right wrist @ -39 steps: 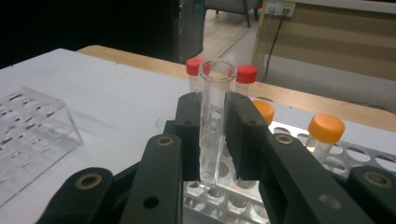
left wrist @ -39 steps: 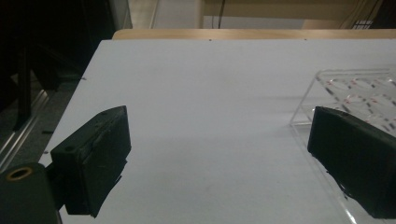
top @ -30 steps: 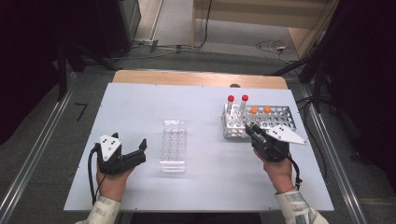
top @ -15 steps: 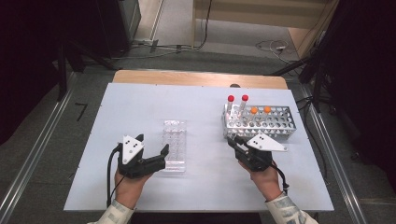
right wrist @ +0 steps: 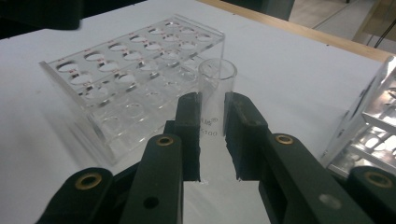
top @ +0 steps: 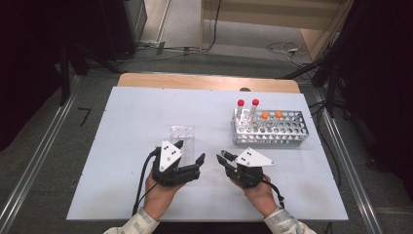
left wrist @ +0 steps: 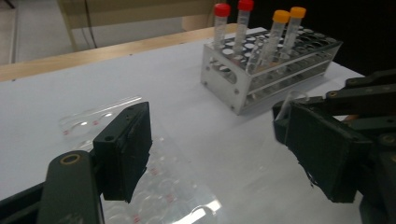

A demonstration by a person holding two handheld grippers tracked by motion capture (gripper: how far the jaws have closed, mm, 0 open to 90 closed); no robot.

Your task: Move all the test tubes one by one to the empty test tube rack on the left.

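My right gripper (right wrist: 212,135) is shut on a clear open-topped tube (right wrist: 215,81), held upright just in front of a clear acrylic rack (right wrist: 130,79). In the high view that gripper (top: 223,157) hovers over the table between the two racks. My left gripper (top: 191,151) sits at the near end of the clear rack (top: 182,132). Its jaws have just been closing but stand apart. In the left gripper view (left wrist: 224,154) only bare table lies between them, with the clear rack (left wrist: 159,186) under the left jaw.
A metal tube rack (top: 287,127) stands at the right rear with two red-capped tubes (top: 241,109) and two orange-capped tubes (top: 272,117). The white table (top: 126,117) ends in a wooden strip (top: 204,80) at the far side.
Both hands have drawn toward the table's middle. The left gripper moved right to the clear rack's near end, its jaws narrowing. The right gripper came left, away from the metal rack, with the tube.
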